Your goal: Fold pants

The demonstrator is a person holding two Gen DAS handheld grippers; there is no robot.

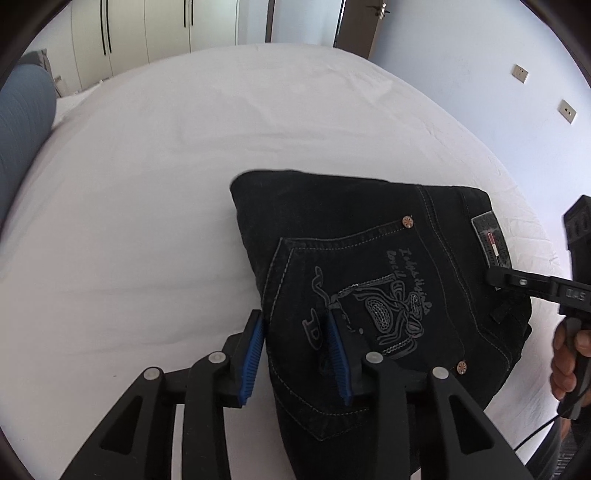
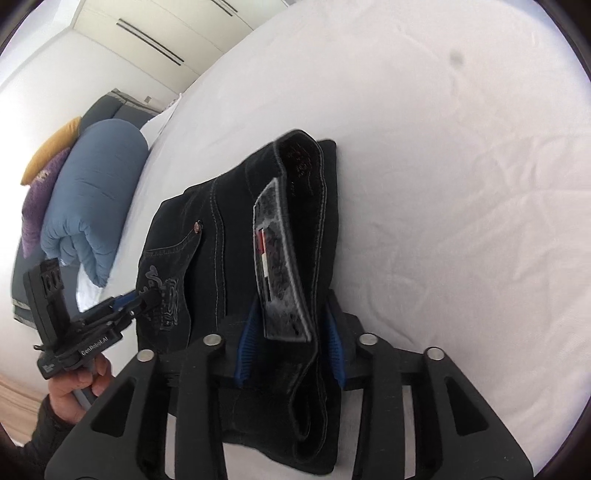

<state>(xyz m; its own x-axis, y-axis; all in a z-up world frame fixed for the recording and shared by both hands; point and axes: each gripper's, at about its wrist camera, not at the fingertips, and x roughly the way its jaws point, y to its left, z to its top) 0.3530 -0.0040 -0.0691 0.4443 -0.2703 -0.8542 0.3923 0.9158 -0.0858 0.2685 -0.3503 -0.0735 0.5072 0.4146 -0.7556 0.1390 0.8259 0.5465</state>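
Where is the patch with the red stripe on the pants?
The patch sits on the waistband at the right end of the folded black pants on the white bed. In the right wrist view it stands just ahead of the right claw.

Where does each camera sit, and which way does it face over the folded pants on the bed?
Left wrist view: on the left gripper, looking down along its blue pads at the pocket side of the folded pants on the bed; the right gripper and its hand show at the right edge.
Right wrist view: on the right gripper, looking along the waistband end with the patch; the left gripper and its hand show lower left.
Both share the pants, the bed, and the wardrobe.
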